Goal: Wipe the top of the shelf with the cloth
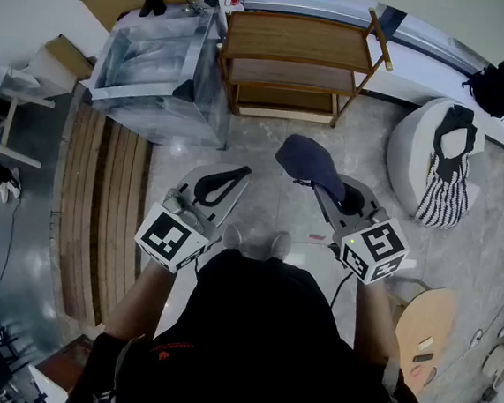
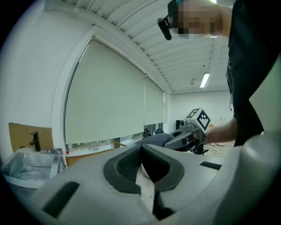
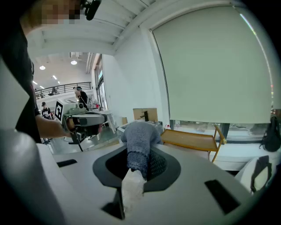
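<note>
A three-tier wooden shelf (image 1: 296,39) stands against the far wall, well ahead of both grippers; its top board also shows in the right gripper view (image 3: 193,139). My right gripper (image 1: 326,191) is shut on a dark blue cloth (image 1: 307,161), which bulges out past the jaw tips (image 3: 139,141). Level with it on the left, my left gripper (image 1: 242,174) is shut with nothing in it (image 2: 141,152). Both are held in the air above the floor, short of the shelf. The left gripper view shows the right gripper and its cloth (image 2: 159,139) off to the side.
A clear plastic bin (image 1: 158,68) sits just left of the shelf. Wooden slats (image 1: 100,213) lie on the floor at left. A white pouf (image 1: 412,150) with a striped bag (image 1: 448,193) stands at right, backpacks (image 1: 492,85) behind it, a round wooden board (image 1: 425,332) near my right side.
</note>
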Demonstrator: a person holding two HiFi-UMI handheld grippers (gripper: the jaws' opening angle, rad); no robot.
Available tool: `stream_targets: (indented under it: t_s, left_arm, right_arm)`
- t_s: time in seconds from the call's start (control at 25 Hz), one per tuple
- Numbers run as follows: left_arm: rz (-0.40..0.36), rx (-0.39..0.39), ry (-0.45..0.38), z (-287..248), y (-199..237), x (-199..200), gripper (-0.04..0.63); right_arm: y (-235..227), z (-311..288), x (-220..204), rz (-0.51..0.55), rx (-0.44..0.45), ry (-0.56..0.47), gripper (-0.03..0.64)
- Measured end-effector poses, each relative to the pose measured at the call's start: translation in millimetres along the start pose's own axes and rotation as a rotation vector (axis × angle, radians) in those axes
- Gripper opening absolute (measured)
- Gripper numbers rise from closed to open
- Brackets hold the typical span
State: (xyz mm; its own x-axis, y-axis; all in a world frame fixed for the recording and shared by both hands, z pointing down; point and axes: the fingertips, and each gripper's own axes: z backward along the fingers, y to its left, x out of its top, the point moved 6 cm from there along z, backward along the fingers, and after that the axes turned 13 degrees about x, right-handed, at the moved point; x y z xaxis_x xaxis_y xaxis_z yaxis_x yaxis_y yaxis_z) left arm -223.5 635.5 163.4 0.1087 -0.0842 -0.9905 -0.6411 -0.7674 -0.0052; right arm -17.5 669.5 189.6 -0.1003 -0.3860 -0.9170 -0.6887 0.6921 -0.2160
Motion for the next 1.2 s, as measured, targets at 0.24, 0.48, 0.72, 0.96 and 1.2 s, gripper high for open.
stream_targets:
  t_s: [0.24,0.48,0.72,0.96,1.2]
  left_arm:
    - [0.007,0.008,0.001,-4,-17,-5,0.020]
    - [0.012,0.016,0.002,-6,-46,-11,0.020]
    - [-0.005,0.035,-0.002,-10,-75,-6,0.020]
    - [-0.010,0.063,0.000,-17,-85,-3,0.020]
    - [-0.020,0.071,0.002,-35,-86,1,0.020]
  right_arm:
    - [-4,13,-6,0.015,0.000,-0.006,0.060]
    - [-5,36,-20,0.025,0.011,0.006,0.060]
    - [-11,61,-31,0.025,0.044,0.008,0.060]
    - [-21,71,-35,0.029,0.079,0.014,0.060]
    - [-43,80,-34,0.027,0.068,0.004,0.060]
